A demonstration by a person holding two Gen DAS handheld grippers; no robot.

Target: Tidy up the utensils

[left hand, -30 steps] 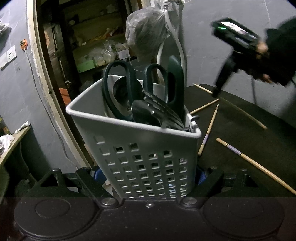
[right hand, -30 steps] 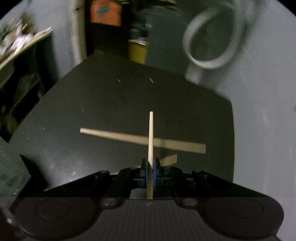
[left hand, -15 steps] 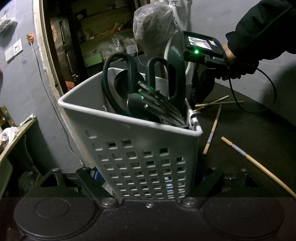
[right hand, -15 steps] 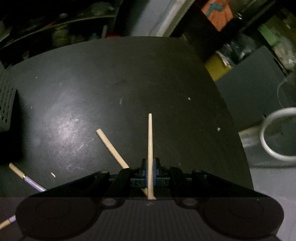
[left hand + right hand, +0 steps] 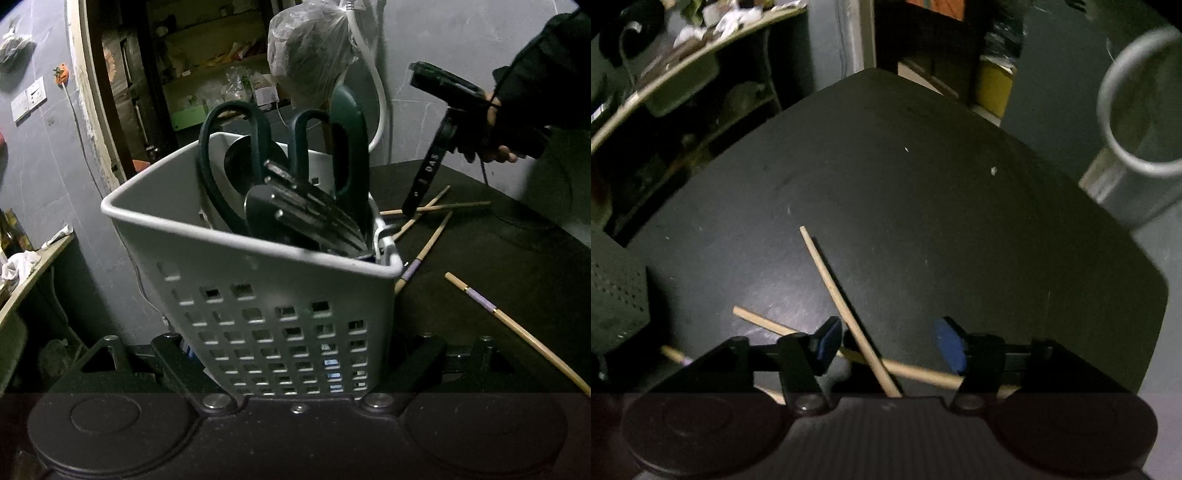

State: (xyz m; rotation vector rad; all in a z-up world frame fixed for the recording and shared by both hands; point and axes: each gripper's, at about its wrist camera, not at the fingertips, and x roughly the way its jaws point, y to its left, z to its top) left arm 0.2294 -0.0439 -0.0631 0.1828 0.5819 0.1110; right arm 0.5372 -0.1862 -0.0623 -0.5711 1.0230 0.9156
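Left to right: I am holding the perforated basket [image 5: 280, 314] of scissors [image 5: 229, 155] between my left gripper [image 5: 295, 354] fingers. Chopsticks [image 5: 846, 314] are lying crossed on the dark surface [image 5: 923, 206] — light, stiff, slippery; best pinched mid-shaft. My right gripper [image 5: 886, 345] fingers are opening — one chopstick between them, untouched.

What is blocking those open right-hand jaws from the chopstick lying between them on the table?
Nothing visible. The right gripper has its jaws opening, and the chopstick lies bare between the blue pads, touching neither. It only crosses over a second chopstick on the dark table.
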